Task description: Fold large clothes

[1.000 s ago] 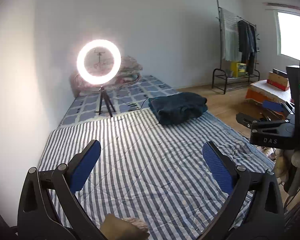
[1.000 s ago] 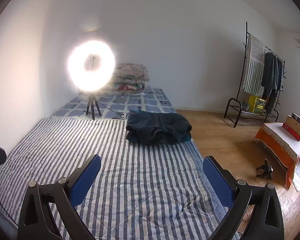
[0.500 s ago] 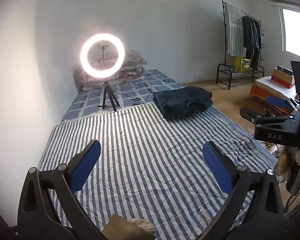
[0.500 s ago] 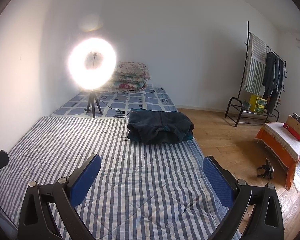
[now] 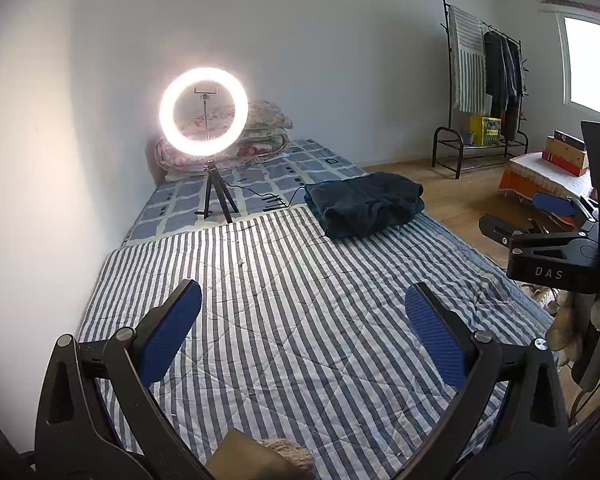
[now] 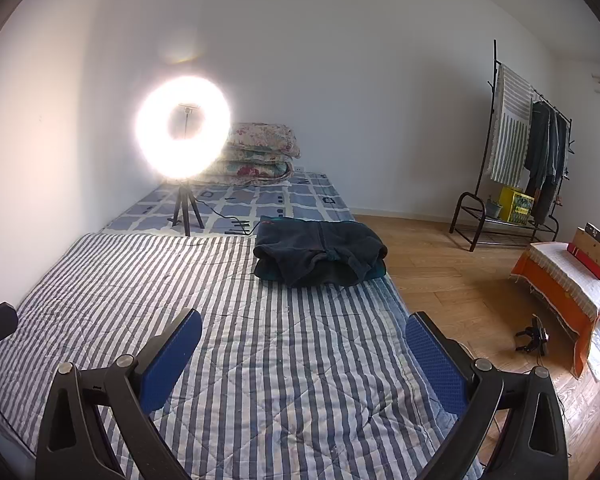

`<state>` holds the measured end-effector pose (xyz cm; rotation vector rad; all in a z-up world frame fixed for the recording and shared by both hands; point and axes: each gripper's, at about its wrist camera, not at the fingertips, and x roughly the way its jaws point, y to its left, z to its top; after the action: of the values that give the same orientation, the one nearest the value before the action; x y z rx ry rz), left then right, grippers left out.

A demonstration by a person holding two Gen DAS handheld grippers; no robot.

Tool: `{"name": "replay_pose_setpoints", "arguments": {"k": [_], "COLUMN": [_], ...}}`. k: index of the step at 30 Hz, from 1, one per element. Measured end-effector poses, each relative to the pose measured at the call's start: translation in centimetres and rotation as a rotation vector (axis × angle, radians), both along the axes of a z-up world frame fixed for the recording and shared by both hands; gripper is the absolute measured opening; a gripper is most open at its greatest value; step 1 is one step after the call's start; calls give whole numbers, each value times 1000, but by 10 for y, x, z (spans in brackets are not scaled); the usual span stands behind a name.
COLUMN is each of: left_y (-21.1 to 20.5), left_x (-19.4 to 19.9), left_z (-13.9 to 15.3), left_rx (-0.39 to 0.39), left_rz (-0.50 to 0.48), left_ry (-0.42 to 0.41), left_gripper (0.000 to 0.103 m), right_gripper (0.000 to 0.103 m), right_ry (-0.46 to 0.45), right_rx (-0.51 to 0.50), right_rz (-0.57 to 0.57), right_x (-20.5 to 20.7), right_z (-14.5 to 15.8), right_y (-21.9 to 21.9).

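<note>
Dark folded garment (image 6: 320, 256) lies far up my striped quilt (image 6: 228, 340) — left claw (image 5: 302, 334) and right claw (image 6: 302, 354) both gape wide, empty.

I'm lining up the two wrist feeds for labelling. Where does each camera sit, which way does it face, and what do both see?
Left wrist: behind the open left hand-held gripper, facing along the striped quilt; the right hand-held gripper shows at the right edge.
Right wrist: behind the open right hand-held gripper, facing the same way, nearer the wooden floor.
Shared: the folded dark garment, ring light, clothes rack.
</note>
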<state>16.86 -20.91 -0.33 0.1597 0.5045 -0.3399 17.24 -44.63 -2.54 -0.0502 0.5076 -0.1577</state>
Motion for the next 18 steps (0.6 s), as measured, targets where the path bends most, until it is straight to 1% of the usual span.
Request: {"name": "replay_pose_setpoints", "arguments": {"k": [18], "left_y": [-1], "left_x": [-2], "left_z": [1], "left_rx": [-1], "left_rz": [-5], "left_ry": [-4], "left_gripper": [103], "right_gripper": [103], "right_ry": [-1], "right_rx": [-10], "right_rz": [2], "right_x": [-1], "right_z": [0], "right_y": [4]}}
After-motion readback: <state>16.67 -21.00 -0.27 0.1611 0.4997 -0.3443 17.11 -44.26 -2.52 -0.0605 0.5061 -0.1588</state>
